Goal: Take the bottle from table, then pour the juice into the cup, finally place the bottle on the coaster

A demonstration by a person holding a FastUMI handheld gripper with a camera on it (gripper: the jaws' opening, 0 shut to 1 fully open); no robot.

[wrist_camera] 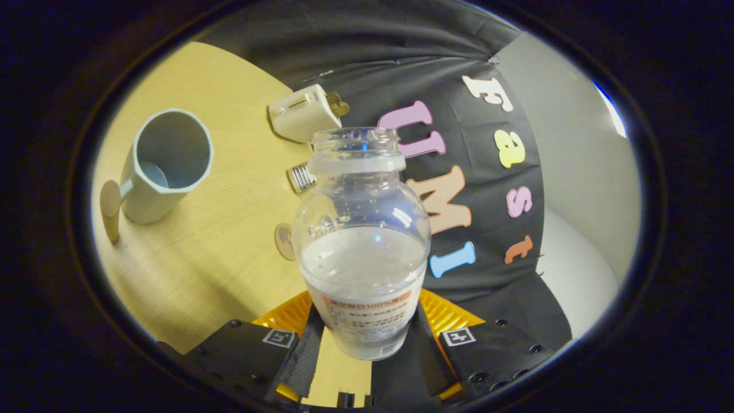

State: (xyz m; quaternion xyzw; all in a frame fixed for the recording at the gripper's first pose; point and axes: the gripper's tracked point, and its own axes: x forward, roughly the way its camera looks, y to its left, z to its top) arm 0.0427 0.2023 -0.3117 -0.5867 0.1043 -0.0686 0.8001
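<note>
Clear plastic, uncapped and about half full, the juice bottle sits clamped at its labelled base between the fingers of the gripper, neck pointing straight ahead. Its target, the pale blue cup, stands on the wooden table beyond and well left, so pouring calls for a leftward carry and tip.

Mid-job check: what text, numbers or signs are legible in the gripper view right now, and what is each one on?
Label on the bottle, which the gripper is shut on: several lines of print, too small and warped to read reliably.
Square markers on the gripper's body: black-and-white patterns, no words.
Cup: no text.
Plug: no readable text.
</note>
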